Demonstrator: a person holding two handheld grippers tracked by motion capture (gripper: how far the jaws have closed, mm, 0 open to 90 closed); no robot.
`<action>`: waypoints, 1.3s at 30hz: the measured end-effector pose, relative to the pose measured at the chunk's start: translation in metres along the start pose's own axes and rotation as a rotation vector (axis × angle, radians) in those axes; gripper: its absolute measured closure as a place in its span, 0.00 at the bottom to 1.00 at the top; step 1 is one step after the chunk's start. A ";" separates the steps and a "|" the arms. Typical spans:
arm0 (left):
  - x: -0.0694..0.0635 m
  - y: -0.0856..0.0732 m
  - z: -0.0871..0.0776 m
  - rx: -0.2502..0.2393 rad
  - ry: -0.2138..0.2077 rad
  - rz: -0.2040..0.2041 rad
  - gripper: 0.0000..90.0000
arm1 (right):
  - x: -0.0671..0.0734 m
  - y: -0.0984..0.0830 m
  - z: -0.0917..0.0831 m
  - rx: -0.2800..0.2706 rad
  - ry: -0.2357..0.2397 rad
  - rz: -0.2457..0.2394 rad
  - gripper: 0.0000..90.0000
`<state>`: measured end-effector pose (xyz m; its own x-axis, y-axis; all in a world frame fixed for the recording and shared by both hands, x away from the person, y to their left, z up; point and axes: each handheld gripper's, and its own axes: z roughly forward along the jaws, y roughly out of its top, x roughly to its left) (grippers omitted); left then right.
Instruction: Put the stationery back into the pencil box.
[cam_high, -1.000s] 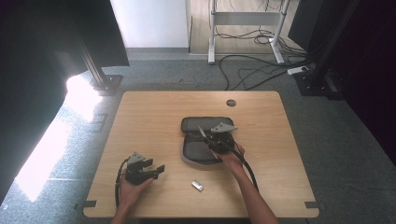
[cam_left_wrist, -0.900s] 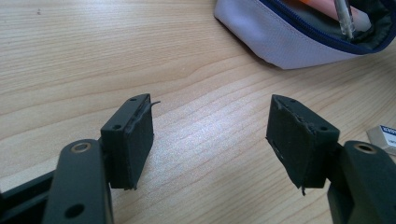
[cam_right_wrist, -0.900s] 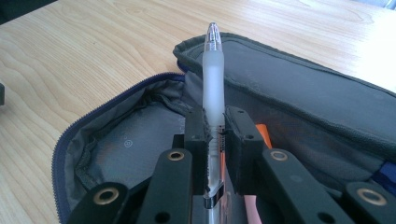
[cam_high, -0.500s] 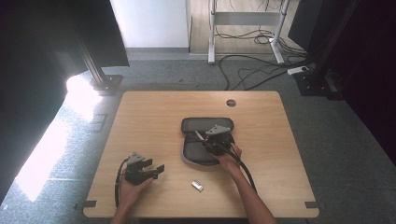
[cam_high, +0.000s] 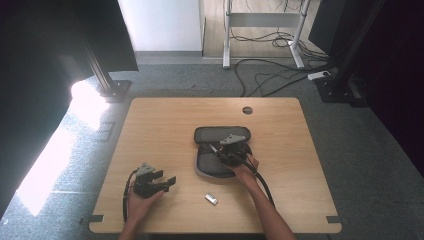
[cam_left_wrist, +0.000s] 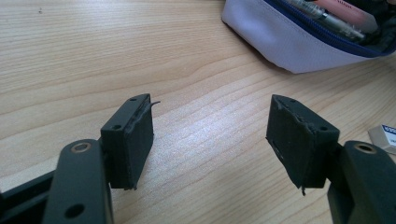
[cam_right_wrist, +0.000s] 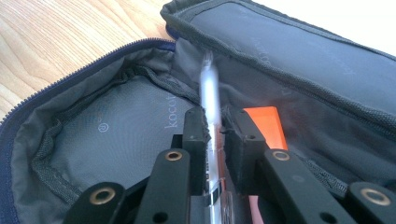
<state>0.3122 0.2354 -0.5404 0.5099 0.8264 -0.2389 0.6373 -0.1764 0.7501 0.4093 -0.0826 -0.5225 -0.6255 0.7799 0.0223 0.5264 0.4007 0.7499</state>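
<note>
Translucent slim pen (cam_right_wrist: 208, 88) between right gripper (cam_right_wrist: 215, 122) pads (soft grey case (cam_right_wrist: 107, 126)).

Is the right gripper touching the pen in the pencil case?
Touching. The right gripper view shows the right gripper with both jaws against the clear pen inside the open pencil case.

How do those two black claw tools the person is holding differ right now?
The left gripper has its jaws spread wide with only bare table between them; the right gripper has just loosened slightly, a clear pen between its near-closed jaws. The left one sits near the table's front edge, away from the pencil case; the right one reaches into the open case. Both are black, two-jawed and hand-held.
</note>
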 end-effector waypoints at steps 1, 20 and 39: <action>0.000 0.000 0.000 0.000 0.000 0.000 0.36 | 0.000 0.000 0.000 0.000 0.002 0.001 0.83; 0.000 0.000 0.001 0.005 0.001 0.000 0.36 | 0.000 -0.001 -0.024 -0.104 0.029 0.029 0.75; -0.003 0.000 0.002 0.008 0.000 0.006 0.36 | 0.001 -0.032 -0.067 -0.190 0.063 0.065 0.68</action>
<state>0.3116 0.2321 -0.5414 0.5136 0.8253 -0.2346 0.6392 -0.1856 0.7463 0.3532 -0.1263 -0.5018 -0.6314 0.7673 0.1118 0.4524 0.2474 0.8568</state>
